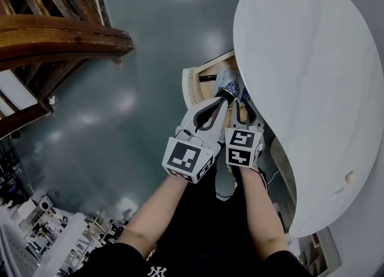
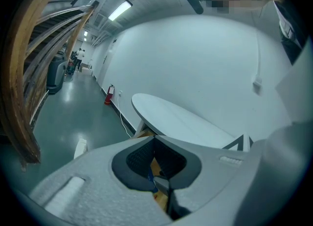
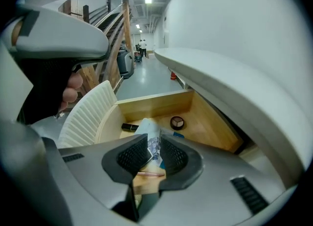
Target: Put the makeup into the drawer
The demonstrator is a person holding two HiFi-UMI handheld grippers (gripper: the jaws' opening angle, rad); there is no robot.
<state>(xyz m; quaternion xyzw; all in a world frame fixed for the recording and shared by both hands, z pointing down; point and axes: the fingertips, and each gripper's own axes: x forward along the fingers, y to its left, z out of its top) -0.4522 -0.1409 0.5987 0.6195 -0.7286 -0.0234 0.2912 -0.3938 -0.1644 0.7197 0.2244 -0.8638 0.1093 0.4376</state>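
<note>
A wooden drawer point(image 3: 151, 105) with a ribbed white front point(image 3: 85, 117) stands pulled out from under the white oval table point(image 1: 312, 78). On its floor lie a black tube point(image 3: 129, 127) and a round compact point(image 3: 176, 122). A white and blue makeup packet point(image 3: 149, 132) stands between the jaws of my right gripper point(image 3: 152, 146), which are spread apart and not pressing on it. In the head view the right gripper point(image 1: 243, 107) points down into the drawer point(image 1: 193, 84). Beside it, my left gripper point(image 1: 223, 95) hovers over the drawer with its fingertips together and nothing seen held. The left gripper point(image 2: 154, 139) faces the table point(image 2: 181, 117).
The table top overhangs the right half of the drawer. A wooden stair rail point(image 1: 60, 42) runs along the left over shiny grey floor point(image 1: 144, 48). A white wall backs the table, with a red fire extinguisher point(image 2: 109, 93) at its foot.
</note>
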